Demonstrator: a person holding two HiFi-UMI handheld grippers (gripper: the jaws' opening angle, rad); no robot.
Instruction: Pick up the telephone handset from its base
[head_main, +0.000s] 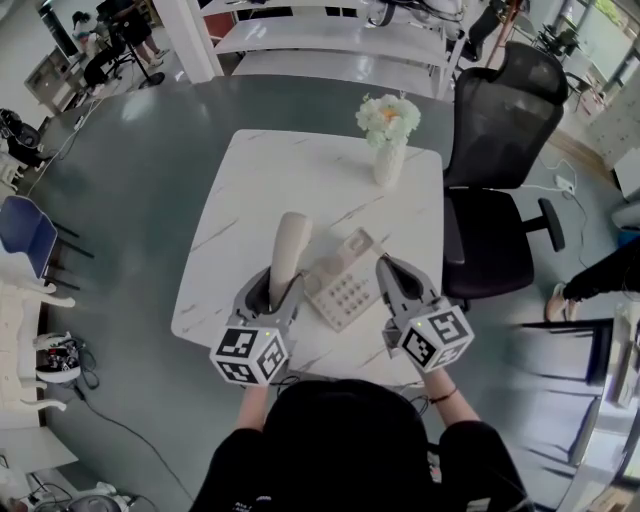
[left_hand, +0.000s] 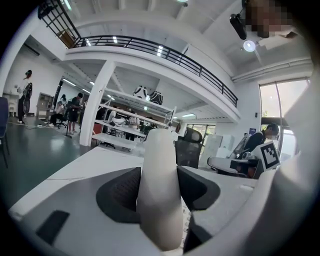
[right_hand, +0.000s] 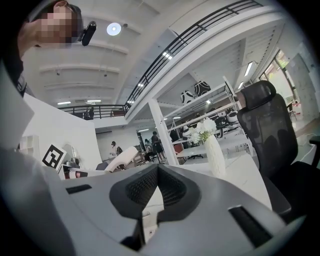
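Nearest me, my left gripper has its jaws clamped on the lower end of the cream telephone handset. The handset stands up out of the grip, tilted, clear of the telephone base and just to its left in the head view. My right gripper hangs just beside the base's right edge with its jaws closed tip to tip on nothing. Beyond, on the white marble-look table, a white vase of flowers stands near the far edge, and a black office chair sits past the table's right corner.
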